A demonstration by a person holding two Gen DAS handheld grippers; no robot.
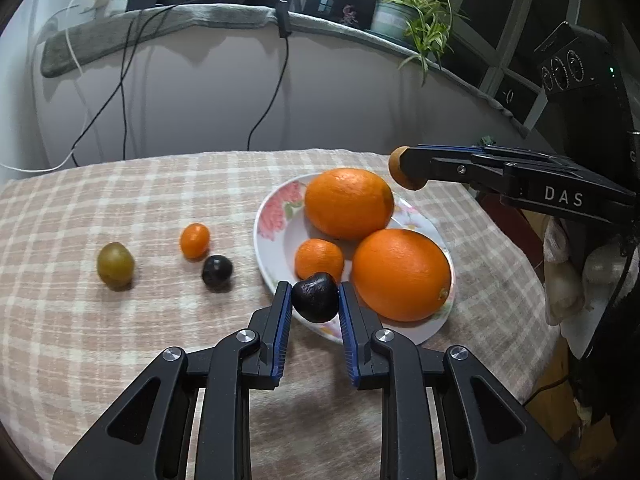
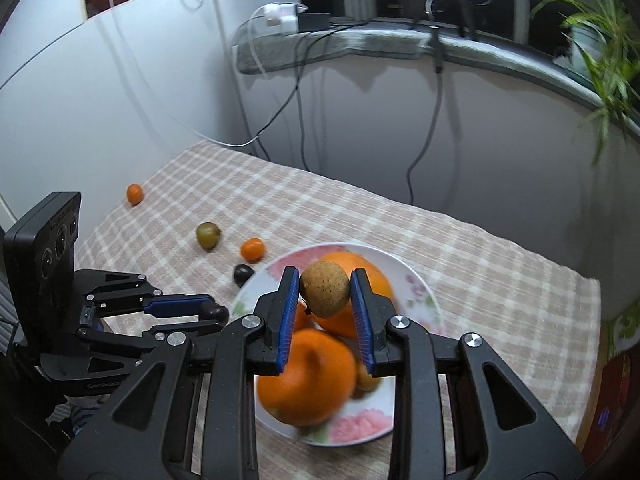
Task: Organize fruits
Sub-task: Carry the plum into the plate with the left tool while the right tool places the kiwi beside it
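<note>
Pinching a dark fruit (image 1: 315,297) in left gripper (image 1: 315,300) fingers, right gripper (image 2: 325,294) fingers clamping brown fruit (image 2: 325,294)

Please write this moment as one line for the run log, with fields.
left claw: shut on dark fruit | right claw: shut on brown fruit | plate: three oranges | cloth: four small fruits

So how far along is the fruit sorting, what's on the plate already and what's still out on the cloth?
Done: two big oranges and a small orange sit on the floral plate. In hand: the left hand-held gripper is shut on a dark fruit; the right hand-held gripper is shut on a brown fruit. Left on the cloth: green fruit, small orange fruit, dark fruit, plus one far orange fruit.
</note>
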